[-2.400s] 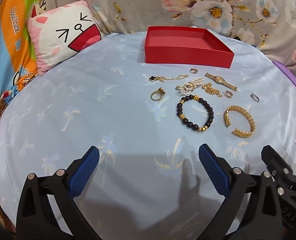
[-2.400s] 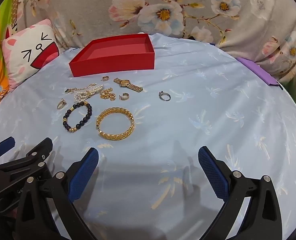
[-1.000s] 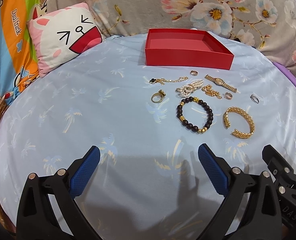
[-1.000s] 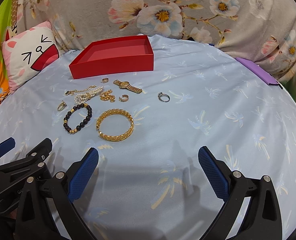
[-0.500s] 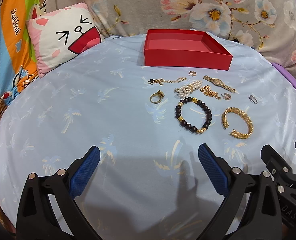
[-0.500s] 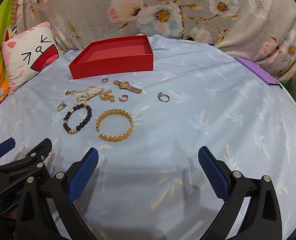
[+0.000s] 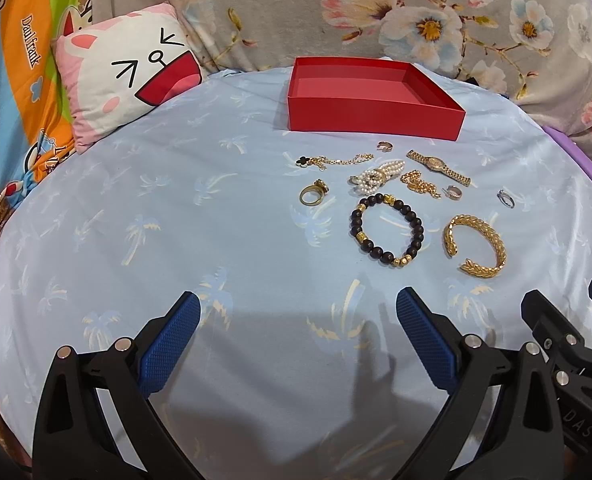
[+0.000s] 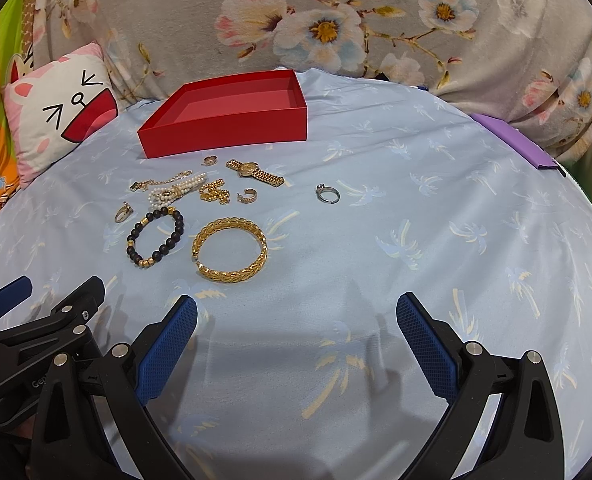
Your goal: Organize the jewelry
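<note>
An empty red box (image 7: 370, 98) (image 8: 231, 114) sits at the back of the blue sheet. In front of it lie several pieces: a gold bangle (image 7: 475, 246) (image 8: 229, 250), a black bead bracelet (image 7: 386, 230) (image 8: 155, 236), a pearl bracelet (image 7: 376, 176) (image 8: 177, 190), a gold watch (image 7: 438, 166) (image 8: 255, 173), a gold chain (image 7: 336, 160), a gold ring (image 7: 312, 194) (image 8: 123, 212) and a silver ring (image 7: 506, 198) (image 8: 327, 194). My left gripper (image 7: 296, 336) and right gripper (image 8: 296, 336) are both open and empty, held near the front, short of the jewelry.
A cat-face cushion (image 7: 123, 76) (image 8: 55, 116) leans at the back left. Floral fabric (image 8: 336, 20) rises behind the box. A purple object (image 8: 516, 140) lies at the right edge. Each gripper shows at the edge of the other's view.
Both views have shifted only slightly; the grippers stay open and the jewelry has not moved.
</note>
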The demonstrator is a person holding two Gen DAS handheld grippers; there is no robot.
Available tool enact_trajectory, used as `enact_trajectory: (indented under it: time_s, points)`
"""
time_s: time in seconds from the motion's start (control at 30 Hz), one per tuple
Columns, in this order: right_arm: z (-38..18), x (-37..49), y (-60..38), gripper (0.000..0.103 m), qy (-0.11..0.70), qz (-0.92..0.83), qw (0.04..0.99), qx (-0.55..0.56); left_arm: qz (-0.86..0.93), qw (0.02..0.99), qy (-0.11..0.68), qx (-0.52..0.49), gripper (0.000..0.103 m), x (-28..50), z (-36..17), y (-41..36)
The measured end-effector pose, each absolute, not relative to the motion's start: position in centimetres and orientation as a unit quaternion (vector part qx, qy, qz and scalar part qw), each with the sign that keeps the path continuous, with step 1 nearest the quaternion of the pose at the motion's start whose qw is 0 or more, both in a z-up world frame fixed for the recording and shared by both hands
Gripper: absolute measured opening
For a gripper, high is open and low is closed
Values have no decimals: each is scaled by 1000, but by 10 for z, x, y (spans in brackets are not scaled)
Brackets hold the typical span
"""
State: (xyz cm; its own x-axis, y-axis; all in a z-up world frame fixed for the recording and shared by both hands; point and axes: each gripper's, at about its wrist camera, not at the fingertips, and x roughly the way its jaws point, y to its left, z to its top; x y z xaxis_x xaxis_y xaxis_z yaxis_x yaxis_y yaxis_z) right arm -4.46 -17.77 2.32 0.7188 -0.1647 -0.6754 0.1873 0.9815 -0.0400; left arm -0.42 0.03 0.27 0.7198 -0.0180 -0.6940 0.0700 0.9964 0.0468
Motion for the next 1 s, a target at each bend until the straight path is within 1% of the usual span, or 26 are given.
enact_trajectory:
  time_s: [1.0]
  points:
    - [23,-45,-178,98,362,-93,927,17,-25,926,375,33,96,-3,3,0]
